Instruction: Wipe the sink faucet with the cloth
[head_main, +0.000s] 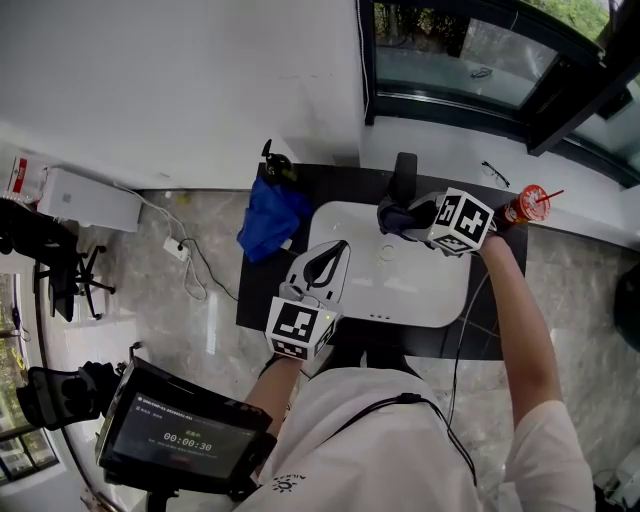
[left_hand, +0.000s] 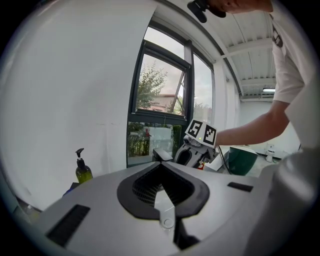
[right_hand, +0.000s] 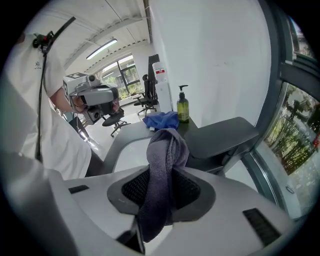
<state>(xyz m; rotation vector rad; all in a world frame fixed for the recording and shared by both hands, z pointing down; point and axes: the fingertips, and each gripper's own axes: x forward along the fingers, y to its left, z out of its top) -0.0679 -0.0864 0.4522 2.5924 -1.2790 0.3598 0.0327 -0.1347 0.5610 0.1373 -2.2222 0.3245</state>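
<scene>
1. White shirt (head_main: 400, 440) of the person fills the bottom of the head view. A dark screen unit (head_main: 180, 435) sits at lower left.
2. Over the near-left rim of the white sink (head_main: 420, 290), the left tongs (head_main: 338, 250) are pressed together with nothing between them.
3. At the back of the sink, the right tongs (head_main: 410, 218) pinch the grey cloth (right_hand: 165, 170), at the near end of the black faucet (head_main: 404, 178). Contact cannot be told.
4. Long axis of the cloth runs out along the tongs, its far end folded over. The faucet's axis runs from the wall towards the person.
5. On the dark worktop (head_main: 260, 290) a pump bottle (right_hand: 183, 109) stands by a blue rag (head_main: 272, 215). A red cup (head_main: 525, 205) stands at the right; contents unseen.
6. Only the gripper views show the bottle is olive-green.
</scene>
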